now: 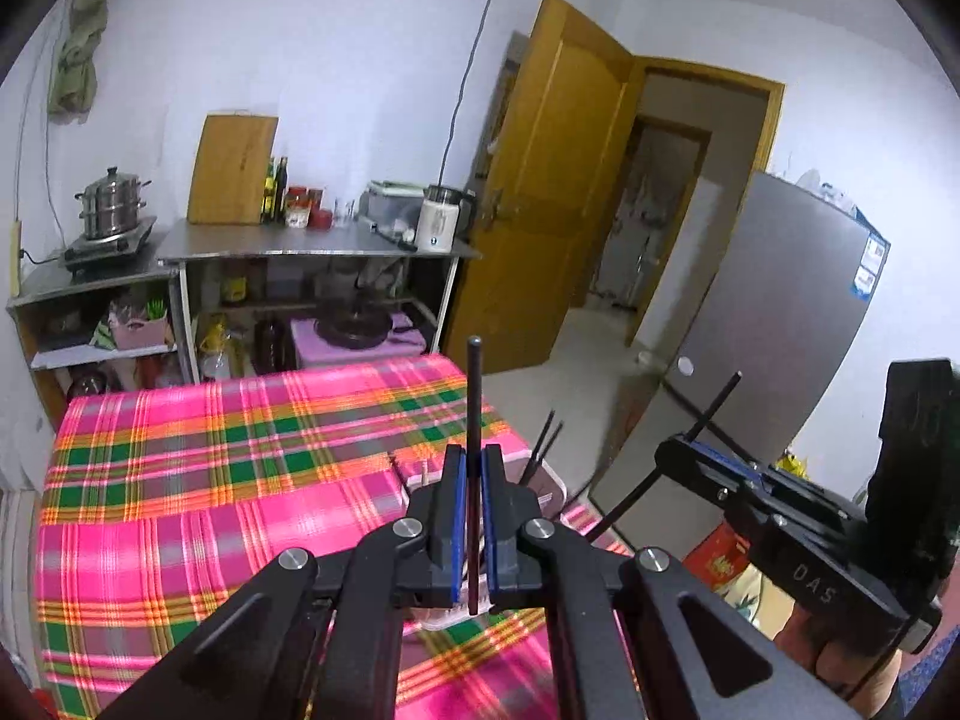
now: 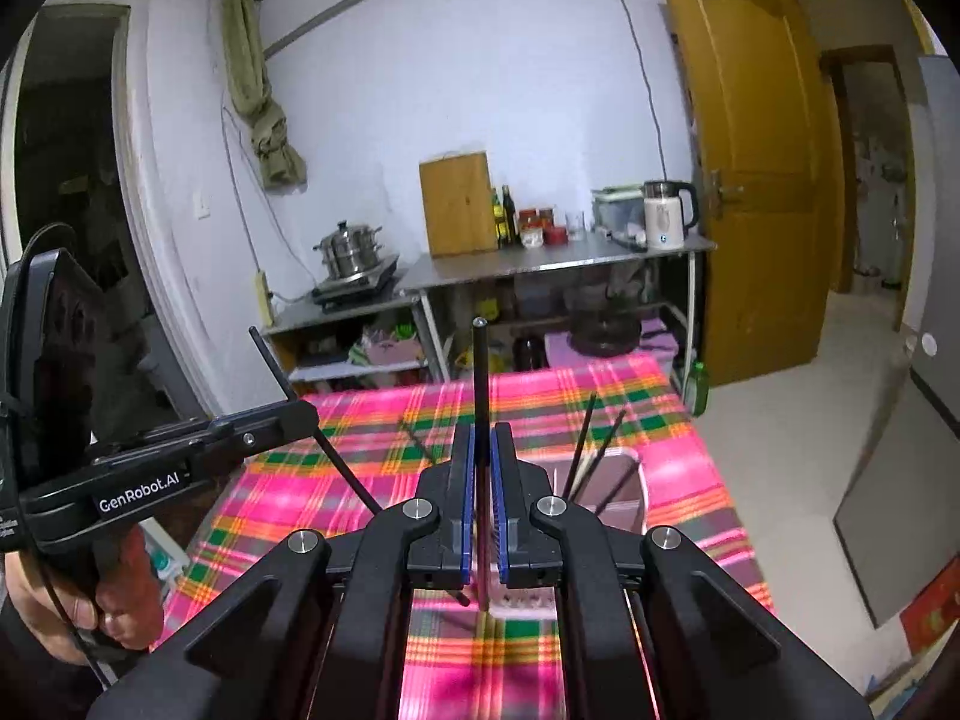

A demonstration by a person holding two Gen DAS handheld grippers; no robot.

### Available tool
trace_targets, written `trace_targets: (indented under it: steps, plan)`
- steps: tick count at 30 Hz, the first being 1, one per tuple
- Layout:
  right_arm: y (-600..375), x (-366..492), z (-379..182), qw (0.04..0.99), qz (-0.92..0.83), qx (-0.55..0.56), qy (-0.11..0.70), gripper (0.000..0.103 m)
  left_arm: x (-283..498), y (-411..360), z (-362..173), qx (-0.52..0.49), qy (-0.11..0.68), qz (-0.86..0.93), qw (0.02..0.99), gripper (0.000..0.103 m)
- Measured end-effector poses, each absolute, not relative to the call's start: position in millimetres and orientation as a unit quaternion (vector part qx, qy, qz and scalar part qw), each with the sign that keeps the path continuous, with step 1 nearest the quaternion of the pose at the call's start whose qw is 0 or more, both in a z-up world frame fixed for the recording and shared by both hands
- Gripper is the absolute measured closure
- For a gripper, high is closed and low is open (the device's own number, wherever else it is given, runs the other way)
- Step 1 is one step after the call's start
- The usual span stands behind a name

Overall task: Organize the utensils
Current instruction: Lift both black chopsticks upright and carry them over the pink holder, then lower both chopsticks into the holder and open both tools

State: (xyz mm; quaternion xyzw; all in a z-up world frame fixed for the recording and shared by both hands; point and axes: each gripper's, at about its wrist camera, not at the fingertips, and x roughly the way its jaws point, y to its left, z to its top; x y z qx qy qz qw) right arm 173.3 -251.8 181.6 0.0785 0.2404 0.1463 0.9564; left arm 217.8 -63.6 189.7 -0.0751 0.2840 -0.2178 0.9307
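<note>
My left gripper (image 1: 474, 456) is shut on a dark chopstick (image 1: 474, 396) that stands upright between its blue pads. My right gripper (image 2: 482, 435) is shut on a second dark chopstick (image 2: 480, 372), also upright. Each gripper shows in the other's view: the right one (image 1: 681, 447) at the right, the left one (image 2: 300, 414) at the left, each with its chopstick through it. A pale pink utensil holder (image 2: 624, 501) stands on the plaid tablecloth (image 2: 372, 480) just beyond the grippers, with several dark chopsticks (image 2: 585, 444) in it. It also shows in the left wrist view (image 1: 549, 486).
The table's right edge drops to a tiled floor (image 2: 798, 456). A steel counter (image 2: 564, 258) with a kettle, jars, a cutting board and a steamer pot stands against the back wall. A wooden door (image 2: 756, 180) is open at the right, a grey fridge (image 1: 780, 324) beyond.
</note>
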Motion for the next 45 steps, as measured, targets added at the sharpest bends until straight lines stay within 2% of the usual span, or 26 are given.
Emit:
trace_targets:
  steps: [9, 28, 34, 40, 42, 44, 45]
  plan:
    - [-256, 201, 185, 0.961, 0.132, 0.078, 0.231, 0.098, 247, -71, 195, -0.074, 0.273, -0.213, 0.935, 0.099]
    - [-254, 246, 99, 0.941, 0.118, 0.086, 0.304, 0.098, 286, -83, 100, -0.061, 0.334, -0.211, 0.917, 0.098]
    - [-256, 251, 80, 0.936, 0.115, 0.090, 0.321, 0.098, 286, -88, 89, -0.053, 0.336, -0.213, 0.916, 0.098]
    - [-261, 248, 86, 0.935, 0.113, 0.093, 0.322, 0.097, 282, -87, 94, -0.055, 0.328, -0.213, 0.919, 0.097]
    - [-262, 243, 92, 0.938, 0.112, 0.094, 0.315, 0.095, 280, -83, 99, -0.056, 0.322, -0.212, 0.921, 0.095]
    - [-262, 238, 99, 0.940, 0.111, 0.092, 0.308, 0.087, 274, -80, 103, -0.055, 0.316, -0.208, 0.924, 0.094]
    - [-262, 235, 101, 0.941, 0.111, 0.090, 0.306, 0.086, 273, -80, 105, -0.054, 0.314, -0.207, 0.925, 0.093]
